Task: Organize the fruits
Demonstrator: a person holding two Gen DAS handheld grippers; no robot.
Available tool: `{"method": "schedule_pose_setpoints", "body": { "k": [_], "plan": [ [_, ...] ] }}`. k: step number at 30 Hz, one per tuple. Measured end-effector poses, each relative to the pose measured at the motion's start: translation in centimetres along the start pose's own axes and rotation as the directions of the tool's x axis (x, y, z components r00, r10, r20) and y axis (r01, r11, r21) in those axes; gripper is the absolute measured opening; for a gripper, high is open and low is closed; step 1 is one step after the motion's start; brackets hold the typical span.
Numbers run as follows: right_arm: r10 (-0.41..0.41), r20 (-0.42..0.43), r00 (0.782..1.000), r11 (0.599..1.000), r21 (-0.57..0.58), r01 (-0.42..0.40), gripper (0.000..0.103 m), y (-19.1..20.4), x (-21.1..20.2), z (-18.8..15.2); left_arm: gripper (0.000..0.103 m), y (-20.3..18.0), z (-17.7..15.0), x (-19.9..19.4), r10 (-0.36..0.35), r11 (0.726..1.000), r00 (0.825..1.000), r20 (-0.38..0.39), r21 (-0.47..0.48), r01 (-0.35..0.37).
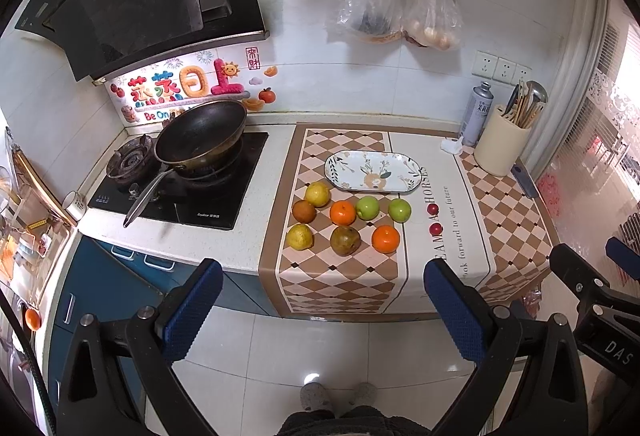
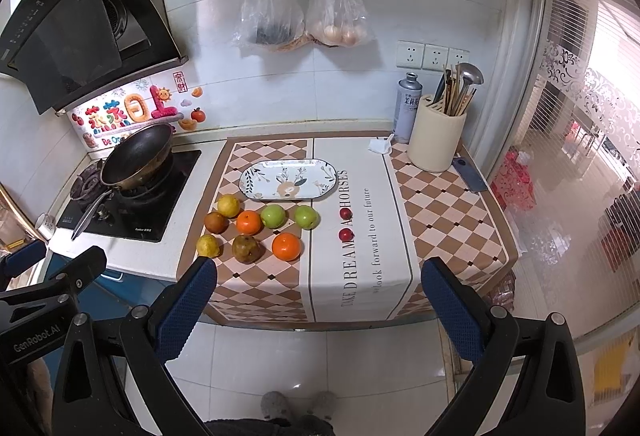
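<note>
— Jaws? 
— Left gripper point(image 1: 323, 276) and right gripper point(image 2: 319, 274): both wide apart, holding nothing.
— Fruit? 
— Round oranges point(image 2: 286, 246), green apples point(image 2: 273, 216) sat on worktop, beside oval floral plate point(image 2: 256, 188).

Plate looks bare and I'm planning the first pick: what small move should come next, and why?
Probably bring the right tongs forward over the near orange. Both tongs hang open off the counter, the plate holds nothing, and that orange sits in the front row, apart from its neighbours.
</note>
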State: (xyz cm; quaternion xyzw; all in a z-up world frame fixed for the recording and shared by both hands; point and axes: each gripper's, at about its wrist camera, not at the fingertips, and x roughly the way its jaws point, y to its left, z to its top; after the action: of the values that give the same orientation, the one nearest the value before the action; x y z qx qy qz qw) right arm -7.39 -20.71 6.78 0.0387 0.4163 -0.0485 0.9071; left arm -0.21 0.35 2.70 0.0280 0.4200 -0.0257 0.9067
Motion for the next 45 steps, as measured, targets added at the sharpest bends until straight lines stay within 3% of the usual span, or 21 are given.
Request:
{"method": "schedule_pose_setpoints", "body": {
  "k": [36, 41, 45],
  "plan": [
    [0.017, -0.002, 1.000, 1.000, 0.009, -0.017, 0.103, 0.9, 0.1, 0.1, 0.103, 0.1, -0.3, -0.6, 0.004, 1.000, 1.000, 0.009, -0.011, -0.004],
    [0.079, 0.008, 0.997, 0.995, 0.061, -0.079, 0.103, -0.1, 2.2, 0.2, 0.103, 0.3, -0.1, 0.1, 0.059, 0.998, 0.997, 0.059, -0.023, -0.058],
    [0.140, -0.034, 0.990, 0.985, 0.104, -0.136, 0.103, -1.5, 6.3, 0.3, 0.103, 0.8, 0.6, 3.0, 0.131, 0.991, 0.990, 0.045, -0.033, -0.130]
  ]
}}
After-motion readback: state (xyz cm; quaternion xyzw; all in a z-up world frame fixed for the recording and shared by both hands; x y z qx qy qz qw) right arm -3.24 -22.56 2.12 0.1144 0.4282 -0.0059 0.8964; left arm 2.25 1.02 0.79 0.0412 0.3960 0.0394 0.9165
